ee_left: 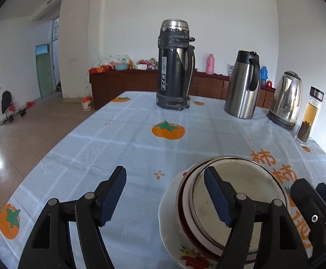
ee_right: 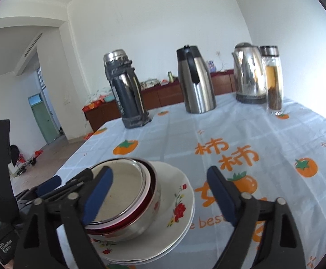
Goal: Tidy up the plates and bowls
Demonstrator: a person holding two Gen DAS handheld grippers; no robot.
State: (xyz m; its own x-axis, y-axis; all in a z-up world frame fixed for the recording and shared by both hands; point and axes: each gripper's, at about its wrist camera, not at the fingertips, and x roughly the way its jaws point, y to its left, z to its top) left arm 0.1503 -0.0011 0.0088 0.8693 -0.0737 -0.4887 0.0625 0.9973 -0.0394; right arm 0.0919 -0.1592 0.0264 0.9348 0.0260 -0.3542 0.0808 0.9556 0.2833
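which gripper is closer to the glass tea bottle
Right. The right gripper stands open beside the stacked bowls, on the side toward the glass tea bottle; the left gripper sits farther off.

The worktop (ee_right: 275,134) is covered in pale blue cloth checked with white lines and printed with orange persimmons and orange characters. White plates (ee_right: 176,192) are edged with red and yellow flowers. Silver bowls (ee_right: 127,201) are banded in dark red and pink. Dark blue ribbed pads (ee_left: 114,198) are carried on each black hand-held gripper (ee_left: 167,198).
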